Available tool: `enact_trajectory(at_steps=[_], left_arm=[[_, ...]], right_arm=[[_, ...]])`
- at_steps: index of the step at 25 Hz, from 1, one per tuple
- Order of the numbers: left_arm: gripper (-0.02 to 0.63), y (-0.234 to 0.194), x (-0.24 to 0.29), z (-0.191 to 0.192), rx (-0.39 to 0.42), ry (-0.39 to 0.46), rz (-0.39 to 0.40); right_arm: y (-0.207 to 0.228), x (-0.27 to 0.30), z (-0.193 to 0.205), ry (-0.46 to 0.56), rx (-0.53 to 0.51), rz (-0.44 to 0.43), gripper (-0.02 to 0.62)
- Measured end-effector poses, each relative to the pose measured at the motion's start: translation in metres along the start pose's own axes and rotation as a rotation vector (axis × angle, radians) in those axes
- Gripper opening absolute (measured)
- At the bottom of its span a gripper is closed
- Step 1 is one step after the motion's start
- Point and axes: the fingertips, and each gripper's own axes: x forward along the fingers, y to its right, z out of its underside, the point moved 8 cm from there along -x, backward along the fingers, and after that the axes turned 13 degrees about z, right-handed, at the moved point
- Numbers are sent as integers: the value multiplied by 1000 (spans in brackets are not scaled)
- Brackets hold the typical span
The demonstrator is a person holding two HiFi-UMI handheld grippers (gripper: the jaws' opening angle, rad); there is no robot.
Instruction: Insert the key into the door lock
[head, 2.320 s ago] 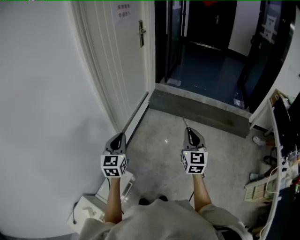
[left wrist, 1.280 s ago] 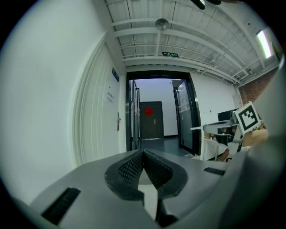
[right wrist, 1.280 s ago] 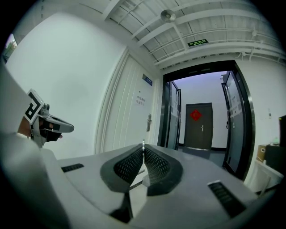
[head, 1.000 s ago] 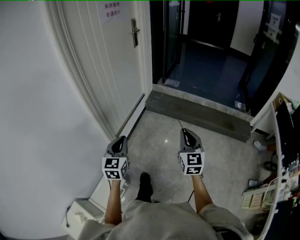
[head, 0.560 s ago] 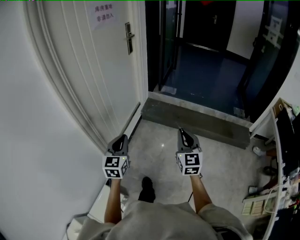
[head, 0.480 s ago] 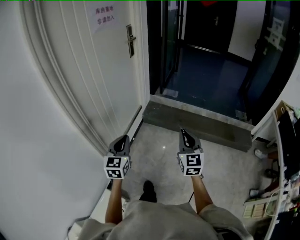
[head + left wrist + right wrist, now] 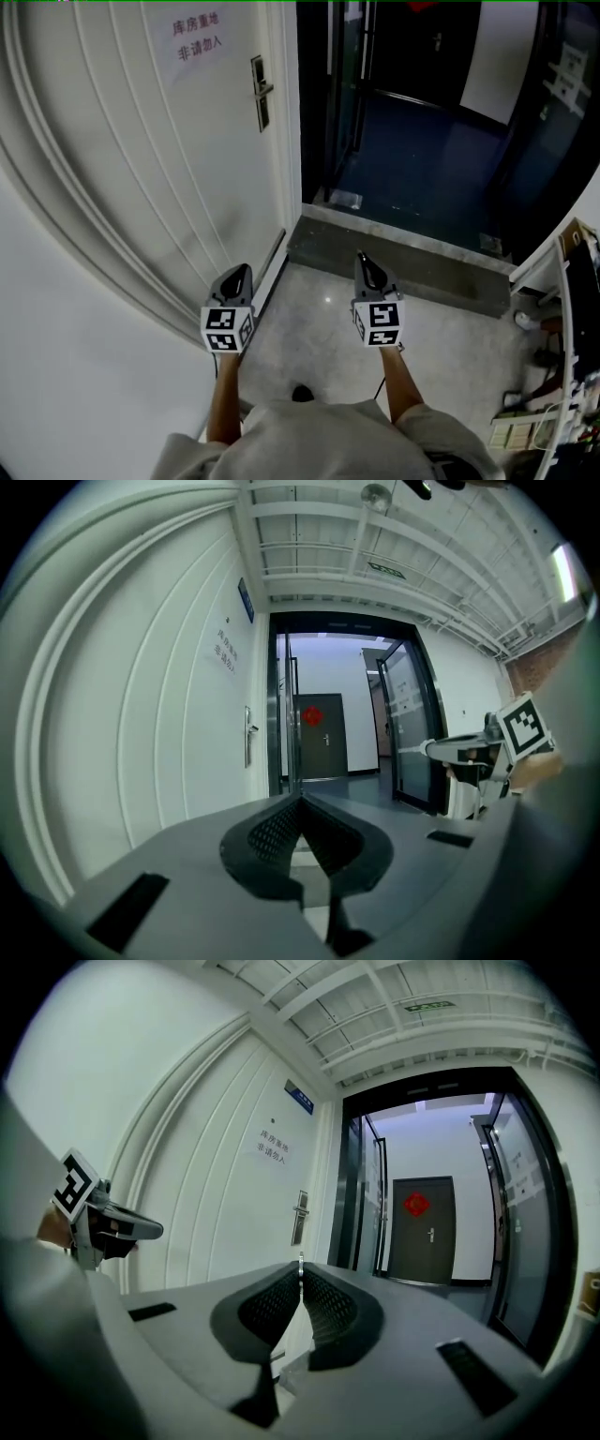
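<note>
The white door [image 7: 169, 159] fills the left of the head view, its metal lock plate and handle [image 7: 261, 92] near its right edge. The same lock [image 7: 248, 735] shows ahead in the left gripper view, and the lock [image 7: 300, 1215] in the right gripper view too. My right gripper [image 7: 361, 260] is shut on a thin silvery key [image 7: 300, 1262] whose tip pokes out between the pads. My left gripper [image 7: 236, 273] is shut with nothing in it. Both point level, side by side, well short of the door.
To the right of the door is an open dark doorway behind a grey stone threshold [image 7: 403, 258]. A paper notice [image 7: 197, 36] is stuck on the door. A dark far door with a red ornament [image 7: 417, 1206] lies beyond. Desk clutter [image 7: 539, 422] sits at the right edge.
Both grippers have travelled forward towards the door, which now looks larger and closer. The white box on the floor has dropped out of view. Neither gripper's jaws have changed.
</note>
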Motion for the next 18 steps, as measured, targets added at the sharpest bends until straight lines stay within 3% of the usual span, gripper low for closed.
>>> enact_trajectory(at_steps=[7,18], left_arm=[[17,-49,54,0,-7,2,19],[17,-78,112,14,-37,-26,44]], right_arm=[[-8,67,4,-9,-19,11,29],[-2,126,24,-60,-39,13,29]])
